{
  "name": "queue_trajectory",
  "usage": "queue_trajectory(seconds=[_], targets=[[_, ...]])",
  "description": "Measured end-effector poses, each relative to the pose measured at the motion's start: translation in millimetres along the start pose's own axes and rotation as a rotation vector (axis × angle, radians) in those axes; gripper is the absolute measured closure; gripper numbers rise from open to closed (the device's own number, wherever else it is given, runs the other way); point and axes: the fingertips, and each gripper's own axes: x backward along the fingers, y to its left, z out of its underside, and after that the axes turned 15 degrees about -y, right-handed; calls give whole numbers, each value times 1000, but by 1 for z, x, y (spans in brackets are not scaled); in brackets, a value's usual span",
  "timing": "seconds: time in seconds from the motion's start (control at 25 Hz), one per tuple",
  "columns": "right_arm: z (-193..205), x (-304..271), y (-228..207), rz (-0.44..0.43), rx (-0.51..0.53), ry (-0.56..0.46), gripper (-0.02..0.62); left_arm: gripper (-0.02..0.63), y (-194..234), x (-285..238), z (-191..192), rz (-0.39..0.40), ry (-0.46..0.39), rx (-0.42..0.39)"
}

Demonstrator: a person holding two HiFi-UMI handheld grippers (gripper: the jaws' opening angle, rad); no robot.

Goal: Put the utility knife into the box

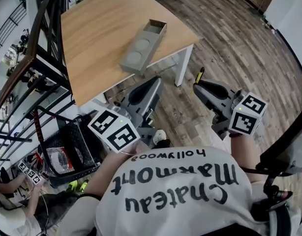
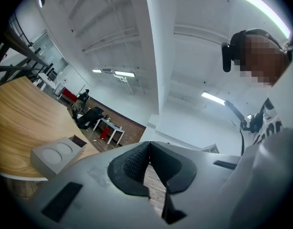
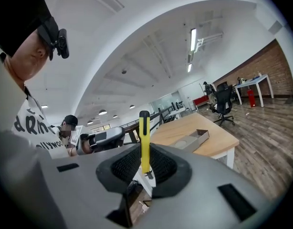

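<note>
- While you stood short of the table (image 1: 99,43), your right gripper (image 3: 145,166) pinched the yellow utility knife (image 3: 144,140), whose handle stuck up from between the jaws.
- Your left gripper (image 2: 149,147) was pressed together, with nothing between its jaws.
- The grey box (image 1: 143,45) lay on the wooden table near its front edge, its recessed face up, well apart from both grippers.
- You held both grippers over the plank floor (image 1: 229,48), the knife nowhere near the box.
</note>
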Motion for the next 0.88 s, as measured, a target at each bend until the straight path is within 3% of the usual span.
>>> queue_trajectory(seconds=[0.36,0.88], targets=[[14,-51,-37,-5,-3,-12,538,600,63,-14,-3,-6,-4,2],[3,-103,-83,0,-8,-14,538,600,122,-53,-17,-9,-7,8]])
